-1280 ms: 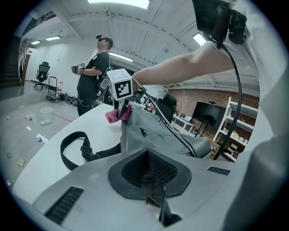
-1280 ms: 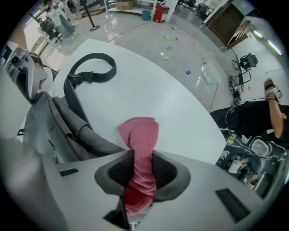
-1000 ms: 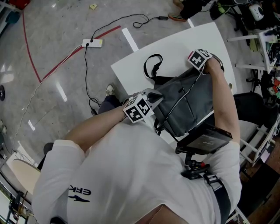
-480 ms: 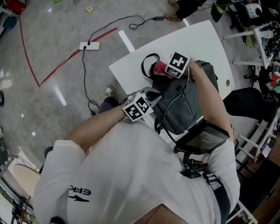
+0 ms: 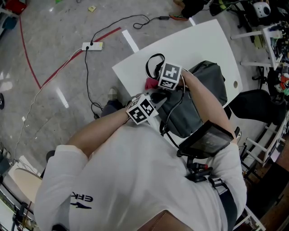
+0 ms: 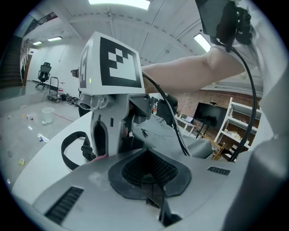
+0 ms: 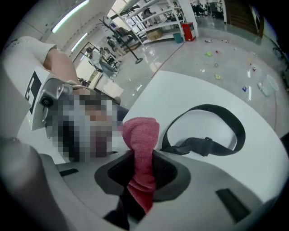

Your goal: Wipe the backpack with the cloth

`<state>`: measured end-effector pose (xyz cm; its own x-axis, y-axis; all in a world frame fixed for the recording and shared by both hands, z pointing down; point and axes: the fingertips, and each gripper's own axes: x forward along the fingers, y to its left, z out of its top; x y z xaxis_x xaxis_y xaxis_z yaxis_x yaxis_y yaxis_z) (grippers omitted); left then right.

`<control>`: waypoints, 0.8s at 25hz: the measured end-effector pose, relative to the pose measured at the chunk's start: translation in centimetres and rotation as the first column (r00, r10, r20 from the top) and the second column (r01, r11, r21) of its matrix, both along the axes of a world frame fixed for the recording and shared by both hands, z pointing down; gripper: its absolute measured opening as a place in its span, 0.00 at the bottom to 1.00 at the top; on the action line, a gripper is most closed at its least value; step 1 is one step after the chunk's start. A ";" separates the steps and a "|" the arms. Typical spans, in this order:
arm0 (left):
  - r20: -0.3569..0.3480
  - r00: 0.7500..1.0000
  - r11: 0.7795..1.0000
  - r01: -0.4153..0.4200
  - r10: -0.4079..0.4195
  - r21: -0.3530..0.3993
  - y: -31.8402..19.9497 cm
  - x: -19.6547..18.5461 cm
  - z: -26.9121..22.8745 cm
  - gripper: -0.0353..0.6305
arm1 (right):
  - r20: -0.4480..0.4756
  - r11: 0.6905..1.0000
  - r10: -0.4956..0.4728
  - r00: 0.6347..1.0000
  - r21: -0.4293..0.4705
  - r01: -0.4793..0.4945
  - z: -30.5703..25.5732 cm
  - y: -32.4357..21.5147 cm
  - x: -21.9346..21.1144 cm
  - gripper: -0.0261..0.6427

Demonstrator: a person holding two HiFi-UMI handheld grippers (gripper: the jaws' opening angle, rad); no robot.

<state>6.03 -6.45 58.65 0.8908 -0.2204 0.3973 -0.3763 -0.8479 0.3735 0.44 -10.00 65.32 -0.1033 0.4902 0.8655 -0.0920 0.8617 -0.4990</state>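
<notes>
The pink cloth [image 7: 141,135] is clamped in the right claw [image 7: 142,173] and held at the top of the grey backpack [image 5: 212,80], just beside its black strap loop [image 7: 205,128]. The backpack is laid on the white desk [image 5: 198,43]. The left claw [image 6: 151,173] is pressed together at the backpack's near edge, with nothing seen between.

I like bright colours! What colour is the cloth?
Pink-red; the cloth shows best in the right gripper view.

A white table [image 5: 198,43] stands on glossy grey floor [image 5: 54,67] crossed by red tape [image 5: 28,58], with shelving [image 7: 158,20] beyond and strip lights [image 6: 119,3] overhead.
</notes>
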 end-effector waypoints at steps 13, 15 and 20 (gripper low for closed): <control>0.010 1.000 1.000 -0.013 0.013 -0.015 -0.2 0.3 0.2 0.06 | -0.106 0.990 -0.021 0.994 0.135 0.035 -0.1 -7.0 7.9 0.19; 0.015 1.000 1.000 -0.020 0.020 -0.017 -0.3 0.3 0.4 0.06 | -0.156 0.982 -0.030 0.987 0.180 0.058 0.4 -8.6 9.7 0.19; 0.020 0.999 0.999 -0.028 0.028 -0.028 -0.3 0.5 0.5 0.06 | -0.267 0.956 -0.047 0.963 0.267 0.120 1.0 -11.8 13.6 0.19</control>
